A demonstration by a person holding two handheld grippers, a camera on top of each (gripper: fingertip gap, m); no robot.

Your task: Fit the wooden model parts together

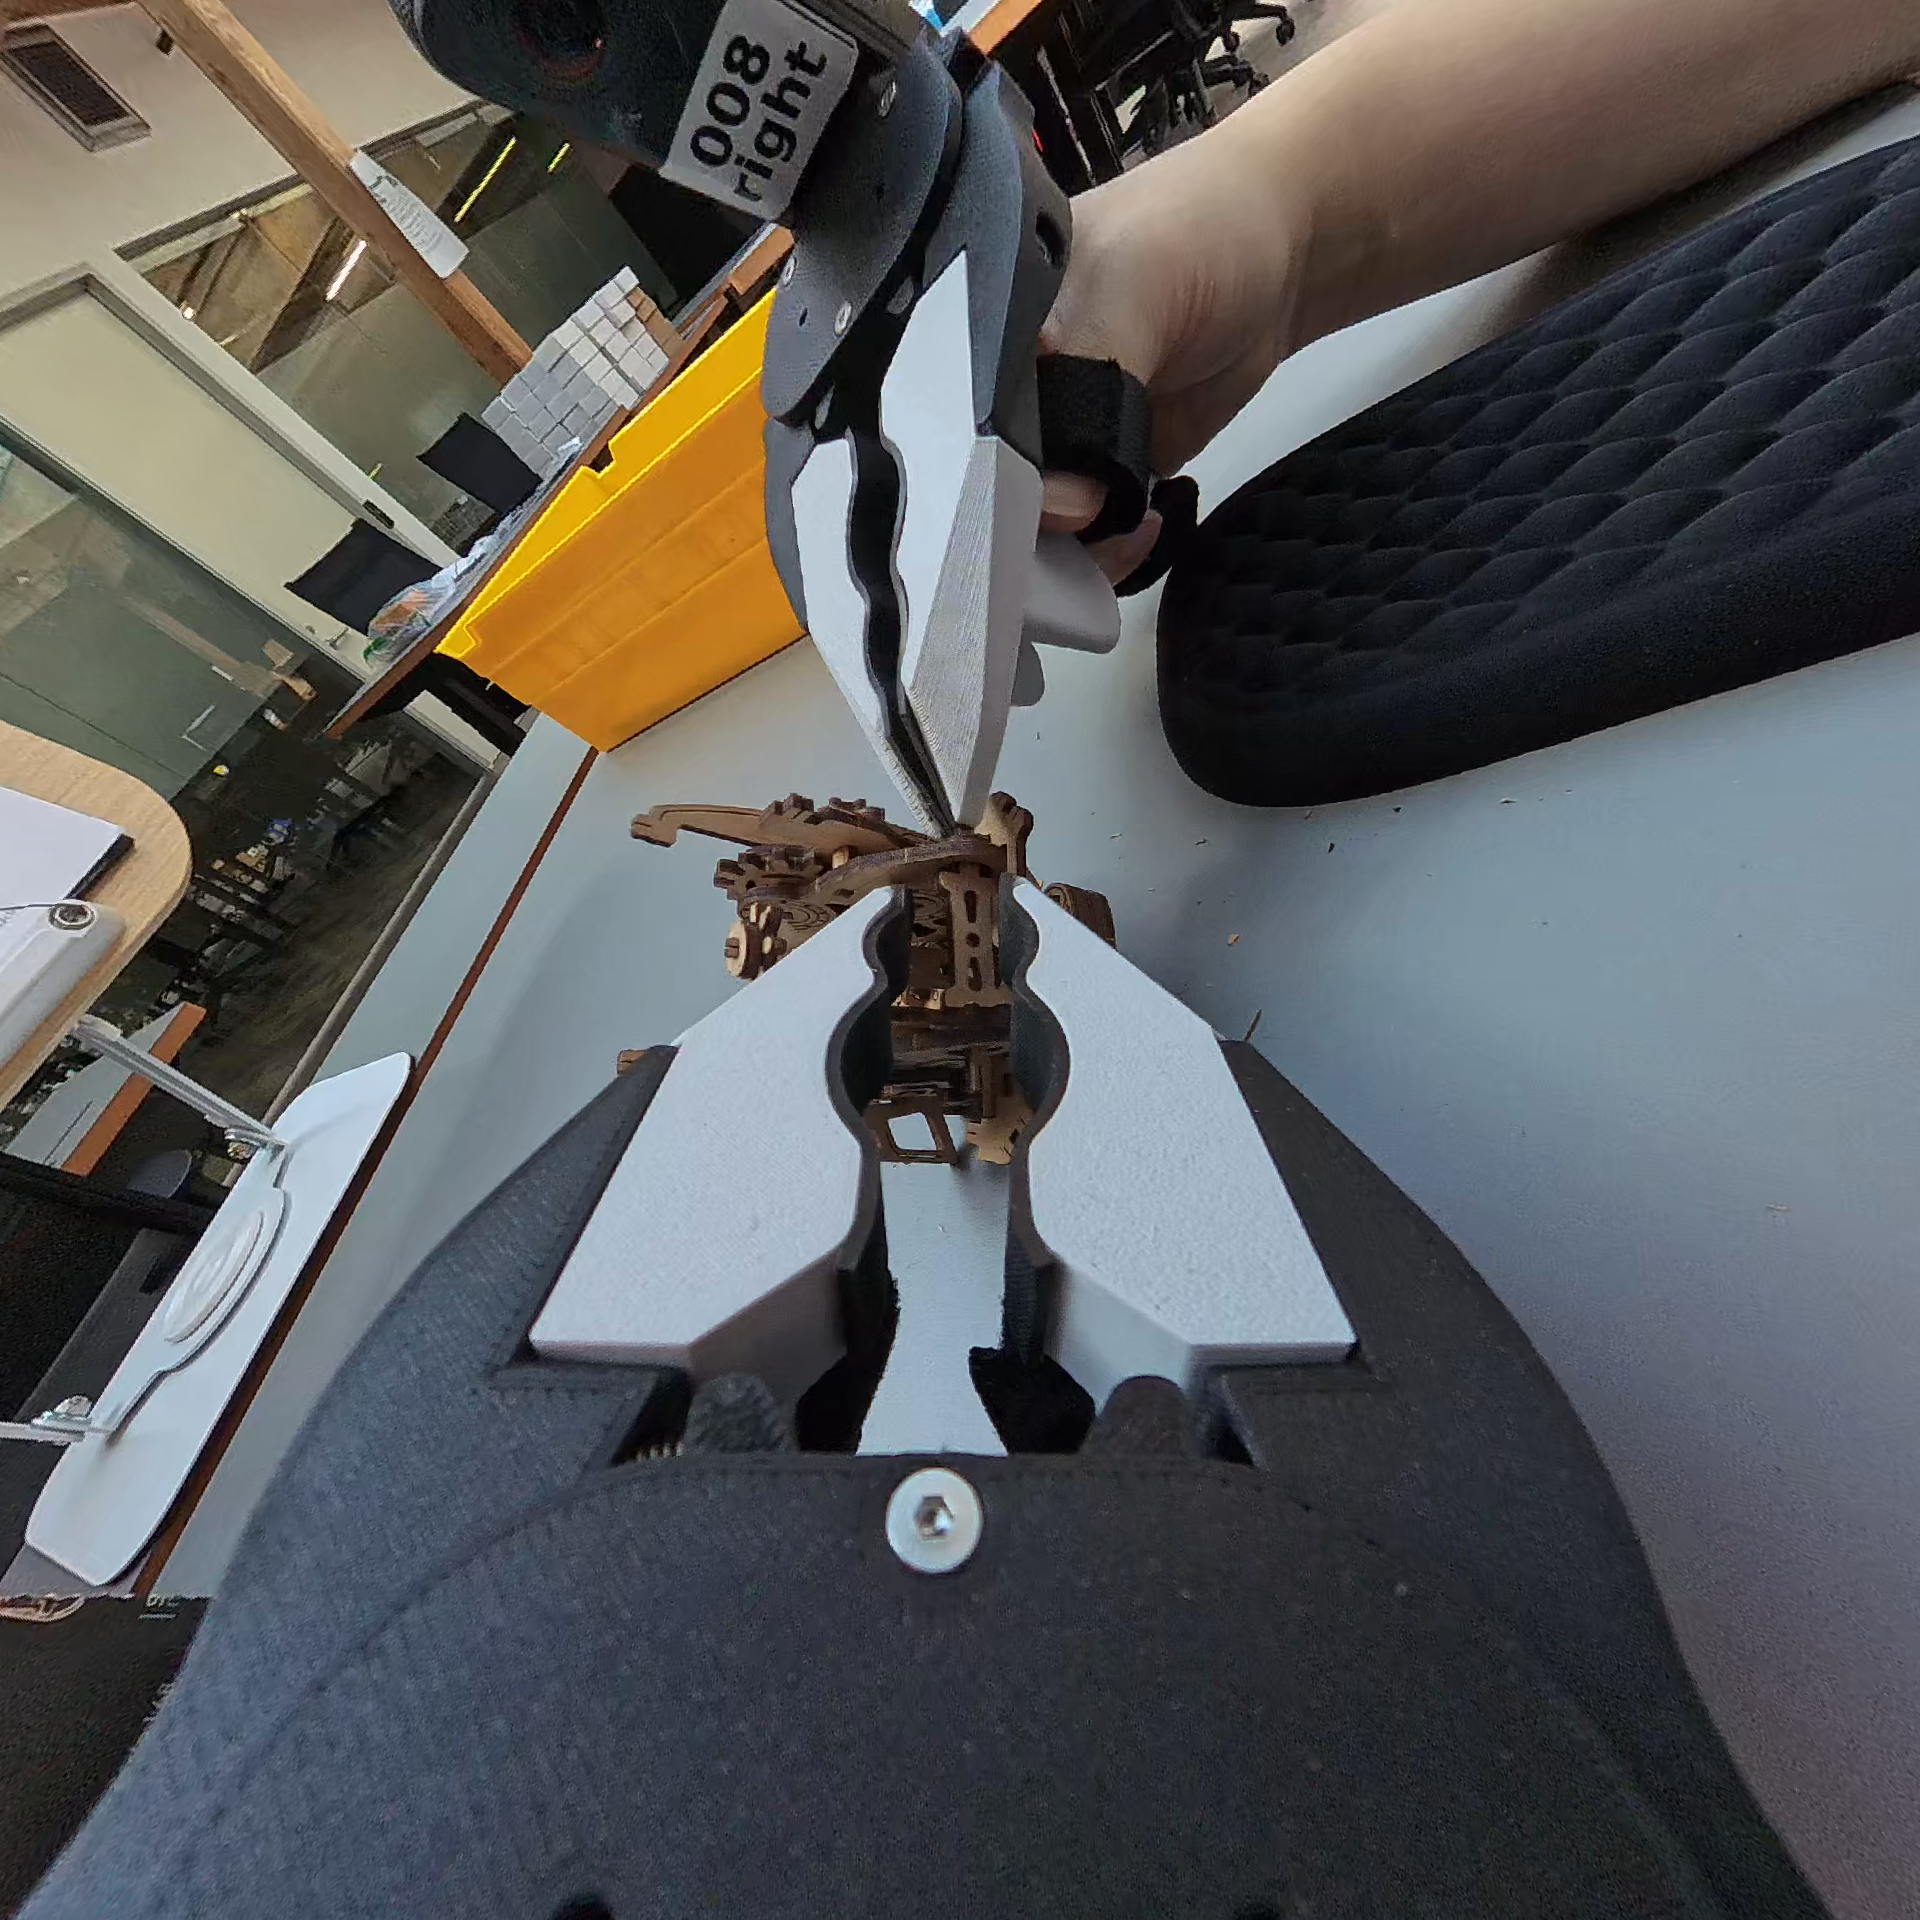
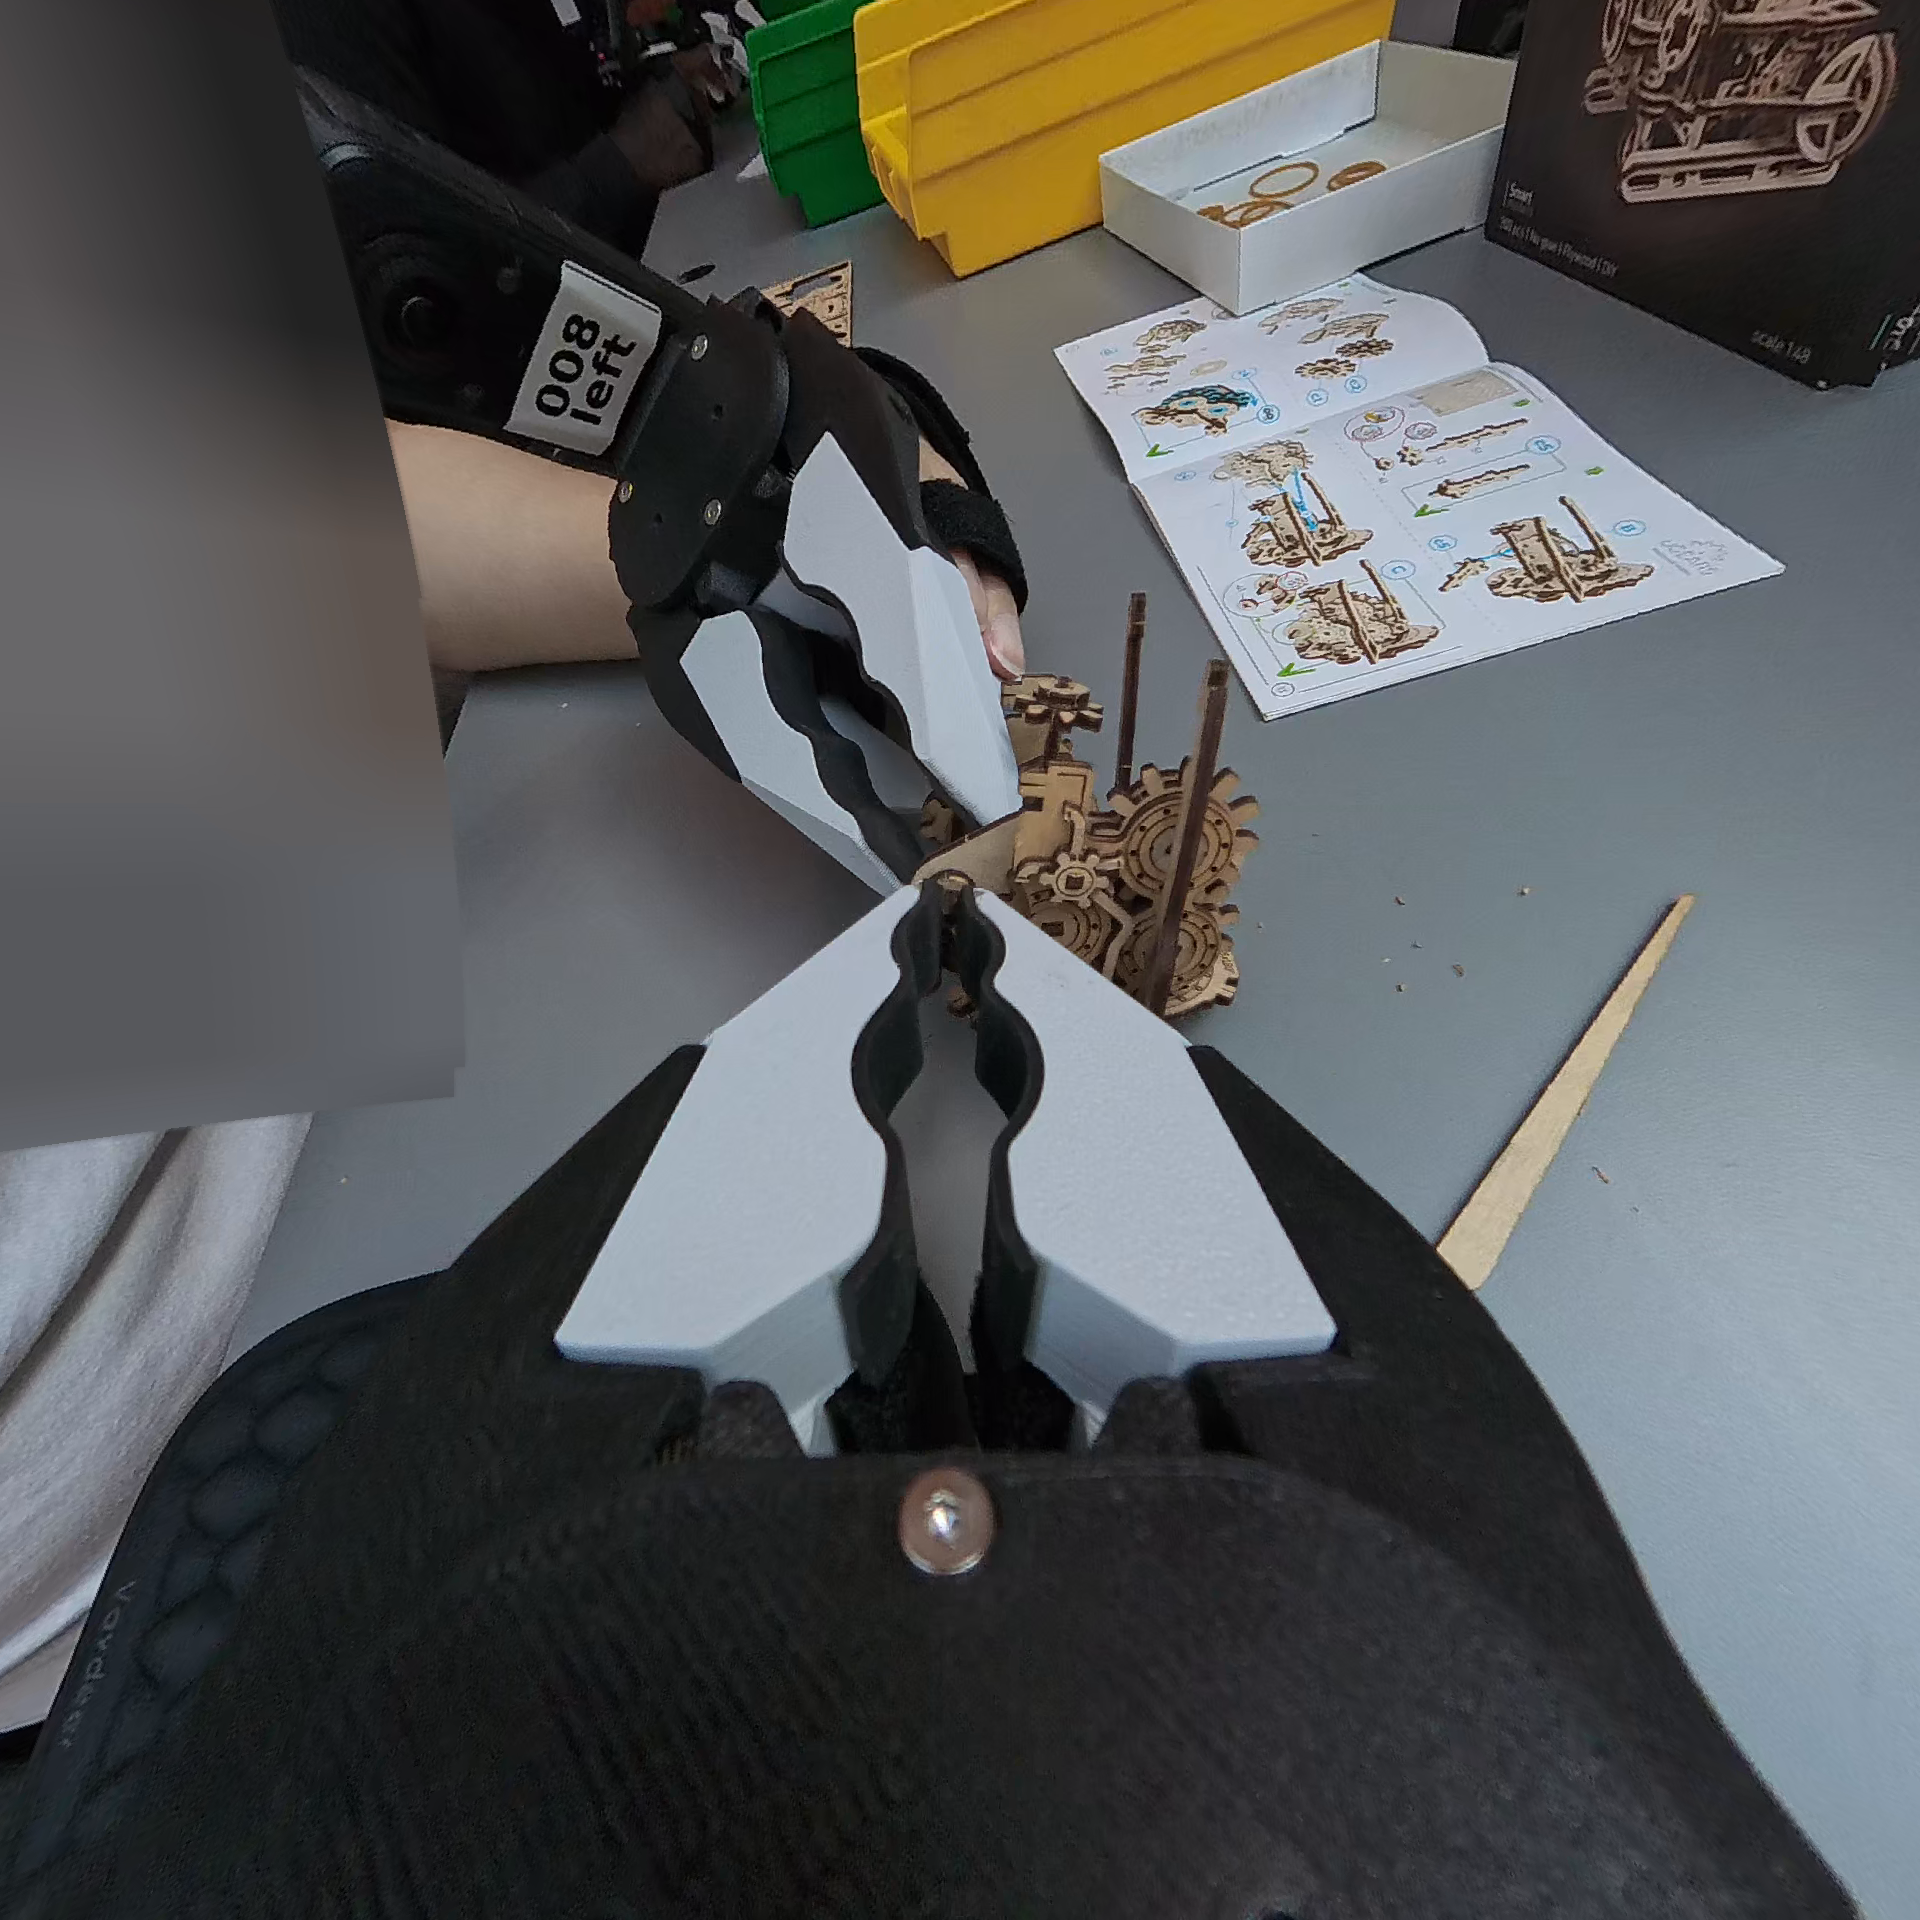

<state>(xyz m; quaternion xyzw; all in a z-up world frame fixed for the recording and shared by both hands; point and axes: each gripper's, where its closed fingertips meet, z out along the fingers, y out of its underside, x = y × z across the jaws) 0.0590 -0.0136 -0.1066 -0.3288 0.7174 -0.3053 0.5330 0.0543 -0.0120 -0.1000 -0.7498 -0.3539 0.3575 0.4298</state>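
Note:
A brown wooden gear model (image 2: 1132, 883) stands on the grey table (image 2: 1558, 987), with two thin posts rising from it. My left gripper (image 1: 951, 914) is shut on the model's frame (image 1: 961, 966) and holds it between its pads. It also shows in the right wrist view (image 2: 945, 844), reaching in from the left. My right gripper (image 2: 948, 896) is shut on a small wooden part (image 2: 948, 886) at the model's near top edge. In the left wrist view the right gripper (image 1: 951, 823) comes down from above onto a curved wooden arm (image 1: 883, 862).
An open instruction booklet (image 2: 1403, 488), a white box (image 2: 1299, 197) with wooden rings, a black kit box (image 2: 1714, 177), and yellow (image 2: 1039, 125) and green bins (image 2: 810, 94) lie beyond. A loose wooden strip (image 2: 1558, 1101) lies right. A black cushion (image 1: 1558, 499) sits near the person's arm.

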